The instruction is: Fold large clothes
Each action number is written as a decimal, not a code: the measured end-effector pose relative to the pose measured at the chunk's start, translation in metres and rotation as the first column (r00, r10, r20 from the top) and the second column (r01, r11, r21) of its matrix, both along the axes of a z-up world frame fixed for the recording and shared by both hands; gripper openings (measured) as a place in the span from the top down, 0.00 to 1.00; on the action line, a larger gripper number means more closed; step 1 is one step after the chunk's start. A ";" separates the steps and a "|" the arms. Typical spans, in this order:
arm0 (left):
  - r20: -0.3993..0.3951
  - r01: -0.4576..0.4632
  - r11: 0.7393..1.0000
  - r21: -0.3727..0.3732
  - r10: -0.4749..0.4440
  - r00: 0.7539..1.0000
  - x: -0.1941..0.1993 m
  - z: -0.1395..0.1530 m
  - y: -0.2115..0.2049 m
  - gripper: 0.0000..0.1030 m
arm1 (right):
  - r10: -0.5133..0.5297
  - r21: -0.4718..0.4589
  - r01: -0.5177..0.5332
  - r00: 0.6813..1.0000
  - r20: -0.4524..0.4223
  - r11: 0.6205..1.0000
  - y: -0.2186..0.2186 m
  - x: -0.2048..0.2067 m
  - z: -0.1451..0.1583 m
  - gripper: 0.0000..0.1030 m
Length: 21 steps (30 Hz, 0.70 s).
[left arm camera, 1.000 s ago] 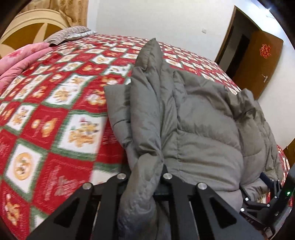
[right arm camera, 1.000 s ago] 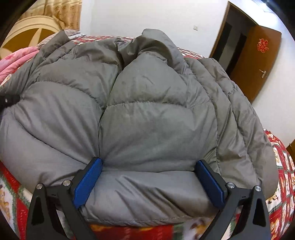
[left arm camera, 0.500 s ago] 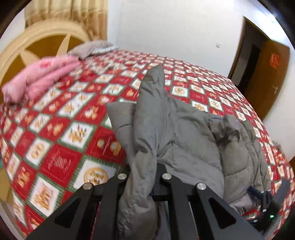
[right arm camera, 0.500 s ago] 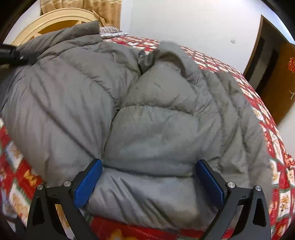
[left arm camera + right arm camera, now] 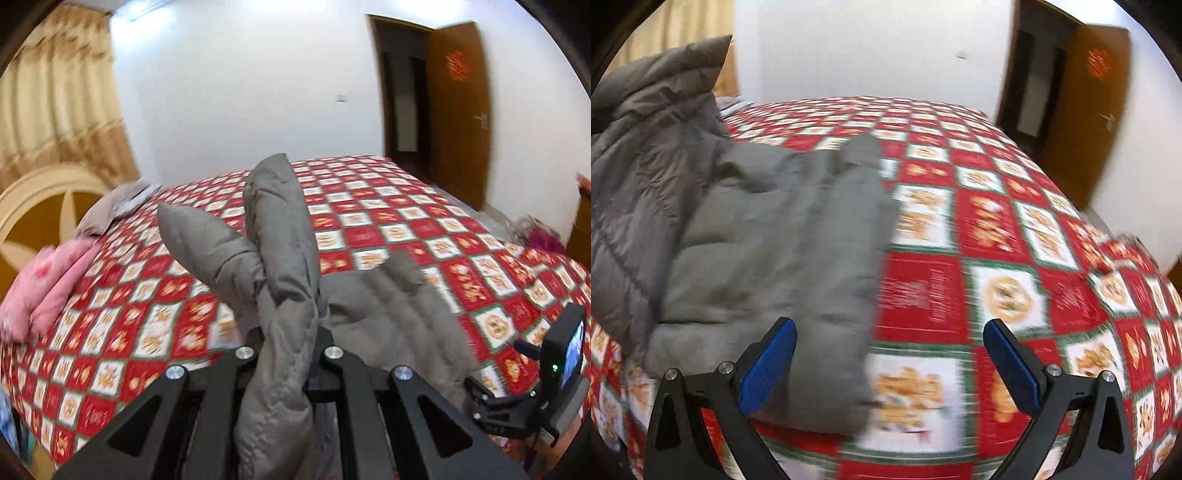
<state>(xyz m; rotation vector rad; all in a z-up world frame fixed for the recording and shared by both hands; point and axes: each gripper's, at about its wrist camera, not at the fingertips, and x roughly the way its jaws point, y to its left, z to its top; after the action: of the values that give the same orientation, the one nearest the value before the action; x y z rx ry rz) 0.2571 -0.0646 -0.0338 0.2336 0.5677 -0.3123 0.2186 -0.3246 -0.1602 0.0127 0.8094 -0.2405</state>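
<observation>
A grey puffer jacket (image 5: 391, 306) lies on a bed with a red, white and green patterned bedspread (image 5: 388, 225). My left gripper (image 5: 288, 343) is shut on a bunched part of the jacket and holds it raised above the bed; a flap and a sleeve stick up beyond the jaws. My right gripper (image 5: 890, 350) is open and empty, its blue pads (image 5: 768, 358) wide apart over the jacket's lower right edge (image 5: 798, 258) and the bedspread (image 5: 1008, 295). The right gripper's body also shows at the lower right of the left wrist view (image 5: 554, 373).
Pink folded bedding (image 5: 44, 284) and a grey pillow (image 5: 118, 206) lie at the left by the arched headboard (image 5: 40, 206). A brown door (image 5: 458, 110) stands open at the far right. The bed's near edge runs below both grippers.
My left gripper has lifted higher with the jacket part, so more of the bed shows. My right gripper has shifted right, off the jacket's middle, and stays open.
</observation>
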 end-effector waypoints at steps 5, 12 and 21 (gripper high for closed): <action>-0.013 0.074 0.996 0.051 -0.073 0.997 -0.009 -0.012 -0.063 0.92 | -0.090 0.001 0.090 0.996 -0.003 0.996 -0.030 -0.009 0.003 0.02; -0.029 0.114 0.982 0.150 -0.111 0.993 -0.016 -0.049 -0.129 0.92 | -0.190 0.013 0.190 0.982 -0.022 0.982 -0.074 -0.025 -0.009 0.02; -0.043 0.123 0.965 0.231 -0.116 0.992 -0.019 -0.087 -0.163 0.91 | -0.241 0.026 0.242 0.969 -0.052 0.970 -0.097 -0.026 -0.030 0.02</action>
<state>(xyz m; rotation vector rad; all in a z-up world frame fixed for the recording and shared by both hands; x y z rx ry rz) 0.2384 -0.2280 -0.1212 0.4927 0.6207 -0.3668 0.1926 -0.4218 -0.1904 0.1375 0.8603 -0.4595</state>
